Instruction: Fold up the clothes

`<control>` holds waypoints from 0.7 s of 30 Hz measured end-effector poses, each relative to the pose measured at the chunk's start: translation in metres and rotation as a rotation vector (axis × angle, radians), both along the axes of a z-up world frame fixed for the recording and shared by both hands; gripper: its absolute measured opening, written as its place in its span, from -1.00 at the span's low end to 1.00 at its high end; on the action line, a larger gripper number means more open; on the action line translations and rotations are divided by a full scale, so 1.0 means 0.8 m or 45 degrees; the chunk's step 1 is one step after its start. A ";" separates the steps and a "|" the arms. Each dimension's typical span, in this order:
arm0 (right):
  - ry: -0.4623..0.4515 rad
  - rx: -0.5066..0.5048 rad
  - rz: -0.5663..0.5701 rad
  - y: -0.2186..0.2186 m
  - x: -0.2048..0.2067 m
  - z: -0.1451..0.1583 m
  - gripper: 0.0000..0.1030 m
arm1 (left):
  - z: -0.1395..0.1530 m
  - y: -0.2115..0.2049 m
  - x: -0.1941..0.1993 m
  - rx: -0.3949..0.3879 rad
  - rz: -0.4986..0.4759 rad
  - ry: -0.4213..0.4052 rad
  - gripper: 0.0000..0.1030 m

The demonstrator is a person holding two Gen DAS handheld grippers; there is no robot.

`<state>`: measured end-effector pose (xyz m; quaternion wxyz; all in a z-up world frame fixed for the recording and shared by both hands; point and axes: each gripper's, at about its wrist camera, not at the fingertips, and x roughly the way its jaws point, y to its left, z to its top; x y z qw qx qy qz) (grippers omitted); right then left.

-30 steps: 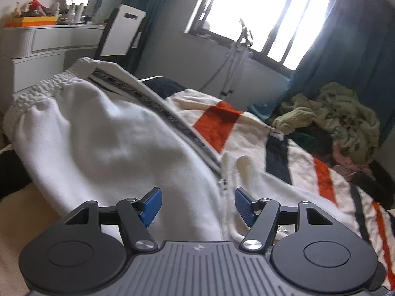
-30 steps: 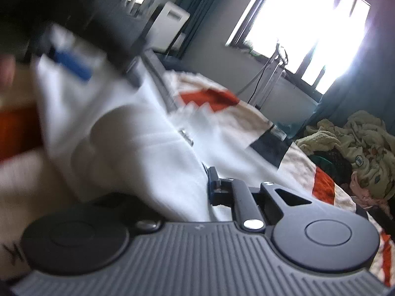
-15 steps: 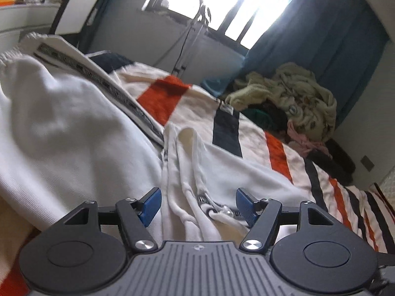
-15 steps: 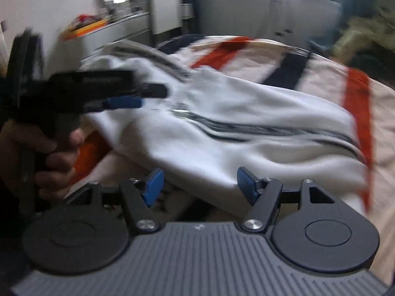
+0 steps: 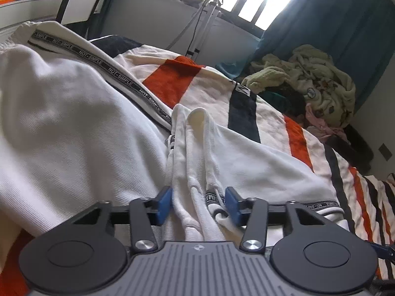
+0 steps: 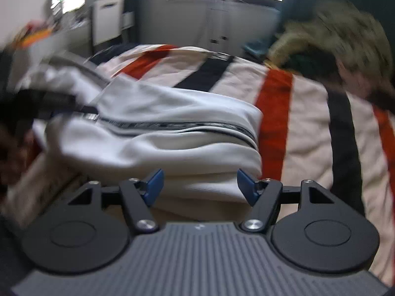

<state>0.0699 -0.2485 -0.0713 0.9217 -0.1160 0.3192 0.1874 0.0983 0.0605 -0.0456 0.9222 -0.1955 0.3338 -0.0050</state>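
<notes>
White sweatpants with a black "NOT-SIMPLE" side stripe lie on a striped bed cover. My left gripper is open, its blue fingers on either side of a bunched white fold of the pants with a stripe end; the pads are apart from the cloth or just touching it. In the right wrist view the pants lie folded over, blurred. My right gripper is open just in front of their near edge. The left gripper and hand show as a dark blur at the far left.
A heap of yellow-green and pink clothes sits at the far right of the bed. A white dresser and a white chair stand at the far left. A window and blue curtains lie behind.
My left gripper has narrowed around the bunched fold and come closer to it. My right gripper has swung right along the pants' near edge, still open.
</notes>
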 end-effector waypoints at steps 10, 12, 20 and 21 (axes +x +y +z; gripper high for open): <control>-0.431 -0.741 0.298 0.079 -0.053 -0.056 0.32 | 0.045 0.024 -0.002 -0.084 0.006 -0.194 -0.80; -0.526 -0.856 0.420 0.094 -0.064 -0.073 0.31 | 0.055 0.030 0.001 -0.104 -0.010 -0.257 -0.80; -0.659 -0.978 0.339 0.116 -0.018 -0.086 0.32 | 0.035 0.047 0.007 -0.169 0.004 -0.244 -0.81; -0.647 -0.968 0.331 0.116 -0.008 -0.086 0.32 | 0.033 0.048 0.008 -0.173 0.006 -0.241 -0.80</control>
